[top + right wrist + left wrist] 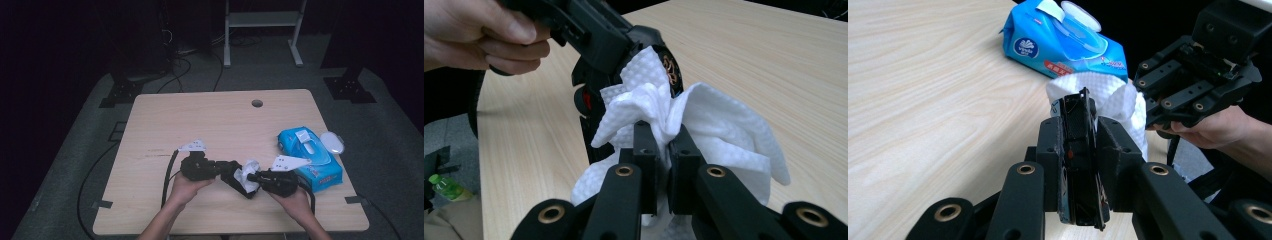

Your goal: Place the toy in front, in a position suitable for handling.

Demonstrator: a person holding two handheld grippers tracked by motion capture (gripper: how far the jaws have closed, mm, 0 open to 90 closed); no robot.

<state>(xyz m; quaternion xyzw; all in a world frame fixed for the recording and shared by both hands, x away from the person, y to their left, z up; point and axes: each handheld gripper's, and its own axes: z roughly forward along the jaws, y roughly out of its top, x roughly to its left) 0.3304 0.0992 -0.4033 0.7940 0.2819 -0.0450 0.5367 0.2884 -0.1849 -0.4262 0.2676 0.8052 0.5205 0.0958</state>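
High view, table: a pale wooden table (200,120) with a small round hole (257,103) near its far edge.
High view, left gripper: the left gripper (226,170) sits in the person's left hand (186,189) near the front edge and points right; its jaws are clamped on a flat black part (235,178).
High view, right gripper: the right gripper (252,176) sits in the right hand (294,199) and points left; its jaws pinch a white wipe (248,175) that lies against the black part.
High view, packet: a blue wipes packet (310,159) lies just behind the right gripper, a white lid (332,142) beside it at the table's right edge.
Left gripper view, own jaws: the left gripper (1080,150) has both jaws pressed on the flat black part (1079,165), held on edge above the table.
Left gripper view, wipe: the white wipe (1108,100) bunches just behind the part, touching it; the right gripper's body (1193,82) is at its right.
Left gripper view, packet: the blue wipes packet (1063,42) lies farther back, flap up.
Right gripper view, own jaws: the right gripper (664,145) has its jaws together on a fold of the white wipe (709,125).
Right gripper view, part: the flat black part (594,105) stands behind the wipe, half covered by it, in the left gripper's jaws beneath the left hand (484,35).
Right gripper view, floor: a green bottle (446,187) lies below the table's edge.
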